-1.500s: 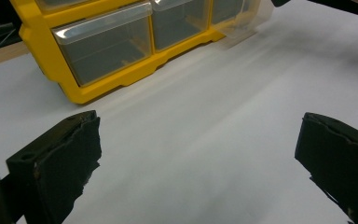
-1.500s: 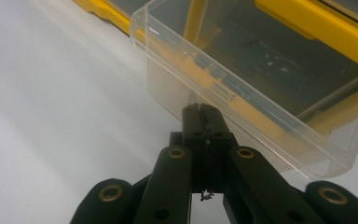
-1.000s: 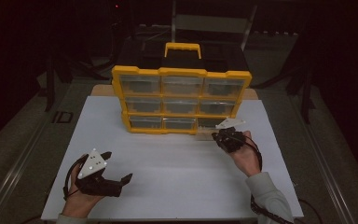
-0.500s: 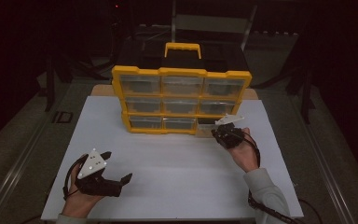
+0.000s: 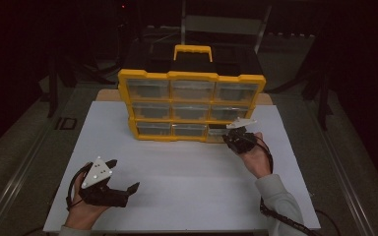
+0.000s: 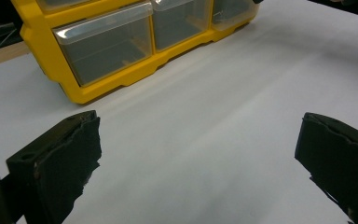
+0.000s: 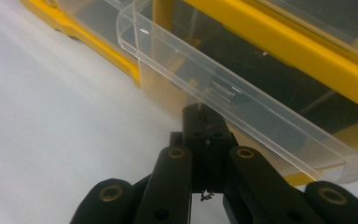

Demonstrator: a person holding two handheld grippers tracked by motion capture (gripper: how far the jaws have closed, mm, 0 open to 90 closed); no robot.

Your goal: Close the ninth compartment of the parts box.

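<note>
Yellow drawer cabinet (image 5: 192, 105) stands upright toward the far side of the white bench (image 5: 187, 172), black carry handle section on top, three rows of three clear drawers facing me.

My right gripper (image 5: 237, 137) is at the bottom-right drawer (image 7: 242, 112). In the right gripper view its jaws are pressed together on the drawer's clear front lip, pinching it from below the rim. The drawer sits partly out of its yellow frame, with a dark gap showing behind its front. I judge the grip is taken low on the lip so that a straight pull slides the drawer along its runners rather than tipping the cabinet.

My left gripper (image 5: 109, 189) rests near the front-left of the bench, well apart from the cabinet. Its jaws are spread wide with nothing between them; the left gripper view shows bare white sheet in the gap and the bottom-left drawer (image 6: 105, 46) beyond. I read it as parked clear, ready to steady the cabinet if it drags.

Hard to make out: the drawers' contents, since the clear plastic only shows dim reflections. From the high view the right hand (image 5: 256, 160) covers the pinch point. The room behind the bench is dark.
</note>
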